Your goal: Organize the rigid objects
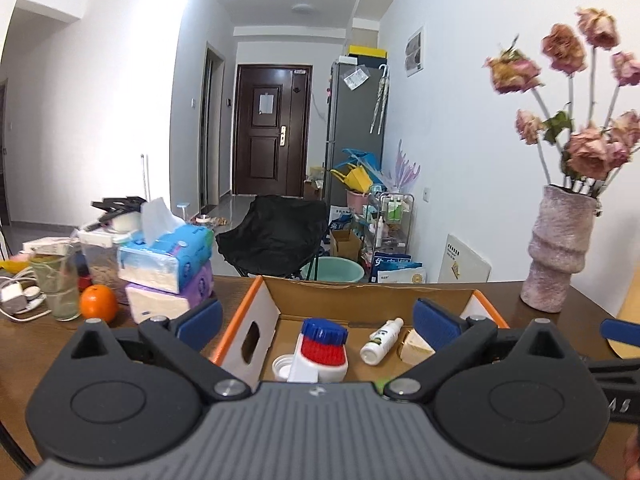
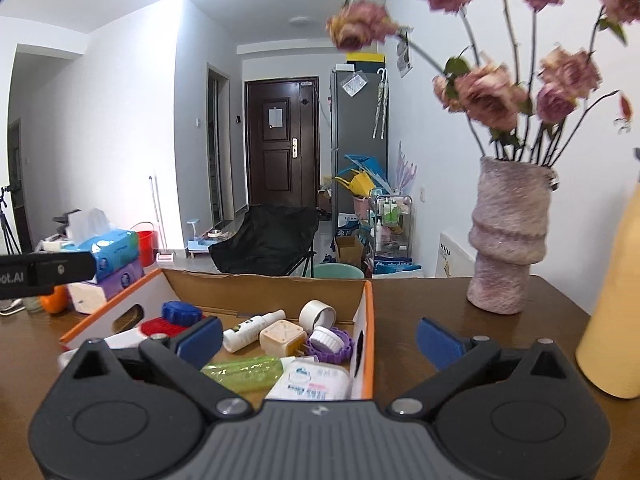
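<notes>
Bright ceiling glare, fisheye-bent edges, flowers (image 2: 488, 92) blurred, dark corners.

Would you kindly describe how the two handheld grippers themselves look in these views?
Both look alike: the left gripper and right gripper each have a grey ribbed body, black linkage arms with silver pivot bolts and round black discs, and blue fingertip pads. White lettering marks the left gripper's side.

Both wrist views low, near, facing cardboard box (image 1: 344, 300)
</notes>
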Tool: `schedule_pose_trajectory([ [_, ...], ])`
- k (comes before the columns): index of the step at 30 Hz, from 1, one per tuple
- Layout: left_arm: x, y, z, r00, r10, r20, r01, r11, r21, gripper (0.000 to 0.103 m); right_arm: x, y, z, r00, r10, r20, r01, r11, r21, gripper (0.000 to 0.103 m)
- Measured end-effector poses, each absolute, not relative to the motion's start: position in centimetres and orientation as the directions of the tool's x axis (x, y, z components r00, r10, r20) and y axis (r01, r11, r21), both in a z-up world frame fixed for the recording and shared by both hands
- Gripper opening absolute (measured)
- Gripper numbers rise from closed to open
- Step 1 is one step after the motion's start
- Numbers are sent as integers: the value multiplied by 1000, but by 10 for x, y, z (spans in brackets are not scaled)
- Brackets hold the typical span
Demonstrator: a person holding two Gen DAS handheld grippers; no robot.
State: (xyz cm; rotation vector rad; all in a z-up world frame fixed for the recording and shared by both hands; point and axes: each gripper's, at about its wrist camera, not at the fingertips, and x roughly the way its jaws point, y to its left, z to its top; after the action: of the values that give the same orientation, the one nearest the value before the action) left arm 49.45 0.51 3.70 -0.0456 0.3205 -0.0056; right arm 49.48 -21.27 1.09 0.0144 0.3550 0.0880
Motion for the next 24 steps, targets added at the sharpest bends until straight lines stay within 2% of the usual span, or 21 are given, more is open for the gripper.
schedule_pose_trajectory([
  [14, 308, 8, 52, 954, -28, -300, 23, 1000, -19, 103, 309, -220, 49, 950, 80, -303, -82, 997, 5, 103],
  [24, 184, 9, 50, 959, -33, -282, 29, 999, -18, 103, 184, -220, 44, 952, 91, -292, -97, 995, -4, 103],
])
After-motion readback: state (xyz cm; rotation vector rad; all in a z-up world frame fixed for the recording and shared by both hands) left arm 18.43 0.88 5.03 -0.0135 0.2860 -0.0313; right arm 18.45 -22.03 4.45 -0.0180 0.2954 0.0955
